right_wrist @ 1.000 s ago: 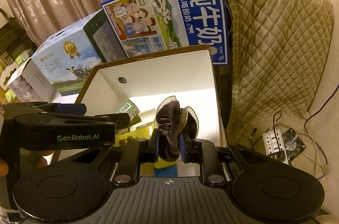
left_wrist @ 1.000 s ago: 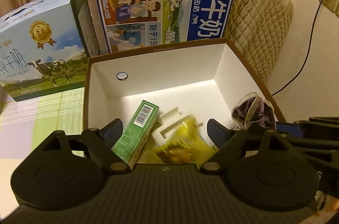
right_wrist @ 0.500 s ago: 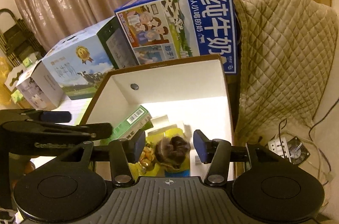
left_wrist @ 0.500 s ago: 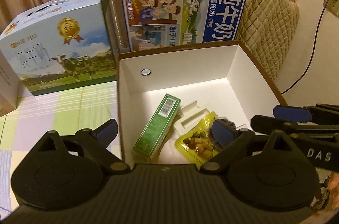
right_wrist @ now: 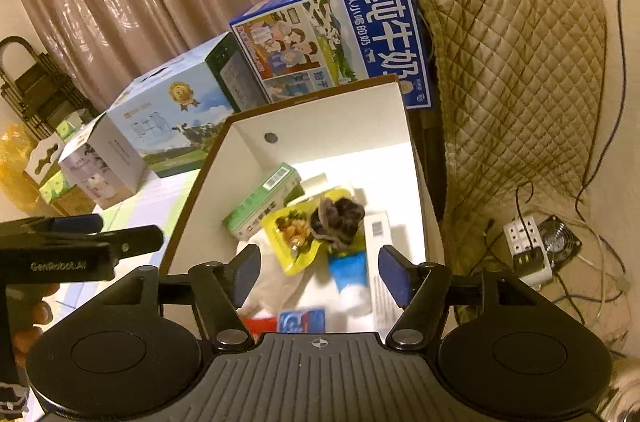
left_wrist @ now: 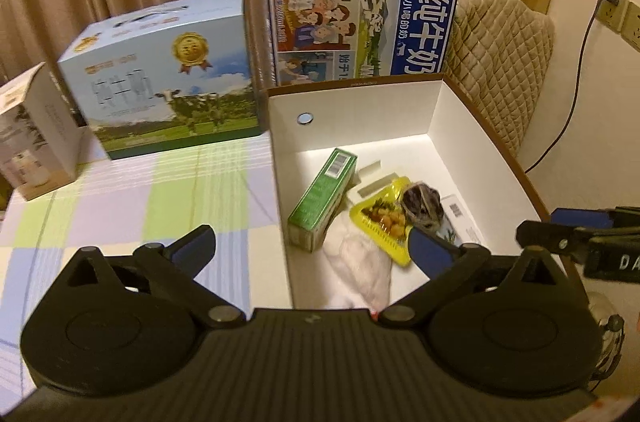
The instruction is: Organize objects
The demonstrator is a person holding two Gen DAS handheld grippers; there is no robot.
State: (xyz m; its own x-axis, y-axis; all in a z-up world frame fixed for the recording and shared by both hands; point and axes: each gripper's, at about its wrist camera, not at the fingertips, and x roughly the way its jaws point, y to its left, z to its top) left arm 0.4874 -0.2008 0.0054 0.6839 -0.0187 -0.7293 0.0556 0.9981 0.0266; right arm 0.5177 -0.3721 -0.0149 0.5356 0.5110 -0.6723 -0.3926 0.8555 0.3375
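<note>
An open white box with a brown rim (left_wrist: 352,110) (right_wrist: 320,118) holds a green carton (left_wrist: 322,200) (right_wrist: 260,200), a yellow snack packet (left_wrist: 382,222) (right_wrist: 292,228), a dark crumpled pouch (left_wrist: 422,204) (right_wrist: 338,216), white cloth (left_wrist: 362,268) and a blue-and-white item (right_wrist: 350,274). My right gripper (right_wrist: 320,272) is open and empty above the box, over the pouch. My left gripper (left_wrist: 308,246) is open and empty, straddling the box's left wall. The right gripper also shows at the right edge of the left wrist view (left_wrist: 580,234).
Two milk cartons stand behind the box: a light blue one (left_wrist: 168,74) and a dark blue one (left_wrist: 360,22). A small white box (left_wrist: 32,138) sits on the checked tablecloth (left_wrist: 140,198). A quilted chair (right_wrist: 516,82), power strip (right_wrist: 528,250) and cables lie right.
My right gripper opened and dropped the dark pouch into the box, then rose. My left gripper pulled back and left, showing more of the tablecloth.
</note>
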